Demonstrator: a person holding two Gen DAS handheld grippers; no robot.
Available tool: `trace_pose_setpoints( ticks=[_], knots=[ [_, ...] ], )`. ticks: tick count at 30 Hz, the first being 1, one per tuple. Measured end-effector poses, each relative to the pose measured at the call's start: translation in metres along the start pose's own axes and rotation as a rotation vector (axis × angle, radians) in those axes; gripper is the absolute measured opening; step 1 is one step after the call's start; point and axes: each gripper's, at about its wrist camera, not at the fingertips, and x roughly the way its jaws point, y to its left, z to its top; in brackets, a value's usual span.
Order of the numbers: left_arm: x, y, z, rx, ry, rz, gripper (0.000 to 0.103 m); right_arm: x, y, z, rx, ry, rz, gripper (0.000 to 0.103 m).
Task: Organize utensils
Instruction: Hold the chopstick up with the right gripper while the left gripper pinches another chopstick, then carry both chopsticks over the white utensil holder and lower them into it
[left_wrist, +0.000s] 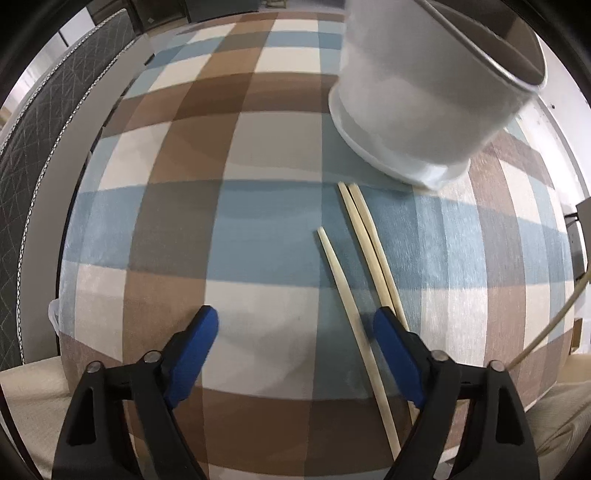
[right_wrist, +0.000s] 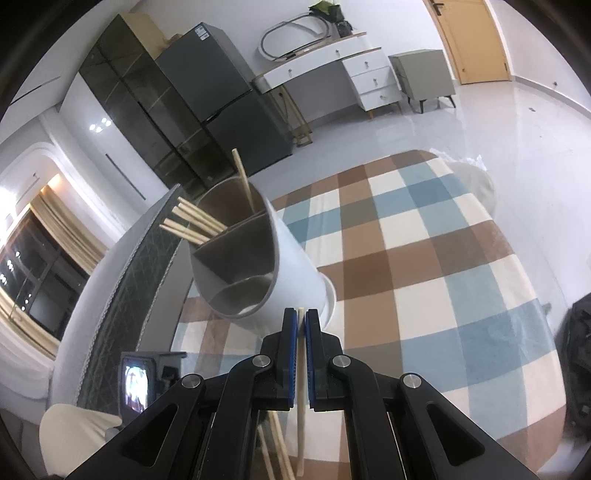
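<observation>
Holding one chopstick (right_wrist: 300, 387) in the clamped right gripper (right_wrist: 301, 314); left gripper (left_wrist: 295, 321) wide, empty, over three chopsticks (left_wrist: 354, 295). Light, stiff, slick; pinch mid-shaft.

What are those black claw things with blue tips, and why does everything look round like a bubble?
Those are two grabbers a person holds, one in each hand. A small camera sits on each, and its lens bends the picture like a bubble.

The left camera looks down at a checked tablecloth. The left gripper is open and holds nothing. Three chopsticks lie on the cloth; one lies between the blue pads, untouched. Beside them stands a white holder.

The right camera looks across the room. The right gripper is shut on one chopstick. In front of it is the same holder, with dividers inside, and several chopsticks already in it.
</observation>
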Motion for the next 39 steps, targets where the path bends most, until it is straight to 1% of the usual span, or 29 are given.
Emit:
trace_pose_setpoints(
  ticks=[2, 4, 5, 7, 8, 10, 11, 13, 15, 17, 22, 26, 28, 33, 34, 36, 39],
  knots=[
    [0.0, 0.007, 0.004, -0.008, -0.003, -0.001, 0.071, 0.001, -0.001, 0.0, 0.002, 0.0, -0.006, 0.004],
    [-0.001, 0.007, 0.008, -0.008, -0.005, -0.001, 0.06, 0.001, -0.002, 0.0, 0.006, 0.0, -0.011, 0.004],
    [-0.001, 0.007, 0.01, -0.005, -0.008, -0.002, 0.058, 0.001, -0.003, 0.0, 0.01, 0.0, -0.01, 0.004],
    [-0.002, 0.005, 0.015, -0.005, -0.014, -0.001, 0.047, 0.001, -0.003, 0.001, 0.012, -0.001, -0.008, 0.004],
    [-0.003, 0.005, 0.017, -0.005, -0.018, -0.002, 0.044, 0.001, -0.003, 0.001, 0.013, 0.001, -0.006, 0.004],
    [-0.002, 0.001, 0.022, -0.008, -0.033, 0.0, 0.033, 0.003, -0.003, 0.001, 0.012, 0.008, -0.005, 0.004],
    [-0.005, 0.002, 0.018, -0.009, -0.037, 0.002, 0.03, 0.005, -0.003, 0.001, 0.01, 0.011, -0.007, 0.004],
    [-0.005, -0.004, 0.022, -0.004, -0.044, -0.002, 0.01, 0.008, -0.003, 0.0, 0.004, 0.02, -0.013, 0.004],
    [-0.004, -0.014, 0.026, 0.024, -0.051, 0.013, 0.003, 0.01, -0.004, 0.001, 0.006, 0.024, -0.017, 0.004],
    [-0.003, -0.018, 0.028, 0.037, -0.062, 0.024, 0.002, 0.011, -0.006, 0.001, 0.013, 0.026, -0.022, 0.004],
    [-0.003, -0.012, 0.033, 0.005, -0.078, -0.019, 0.0, 0.014, -0.004, 0.001, 0.005, 0.031, -0.022, 0.004],
    [-0.014, 0.002, 0.033, -0.015, -0.129, -0.063, 0.0, 0.009, 0.003, -0.001, -0.026, 0.008, -0.022, 0.004],
    [-0.024, 0.006, 0.032, -0.027, -0.159, -0.107, 0.0, 0.006, 0.005, -0.001, -0.042, -0.005, -0.028, 0.004],
    [-0.058, 0.002, 0.024, -0.019, -0.284, -0.172, 0.0, -0.008, 0.013, -0.006, -0.078, -0.044, -0.036, 0.004],
    [-0.067, 0.002, 0.019, -0.014, -0.315, -0.181, 0.0, -0.013, 0.015, -0.008, -0.09, -0.058, -0.041, 0.004],
    [-0.081, -0.003, 0.015, -0.001, -0.354, -0.199, 0.0, -0.023, 0.02, -0.011, -0.111, -0.094, -0.064, 0.004],
    [-0.098, 0.001, 0.007, 0.016, -0.406, -0.218, 0.0, -0.036, 0.025, -0.014, -0.129, -0.14, -0.082, 0.004]
  ],
)
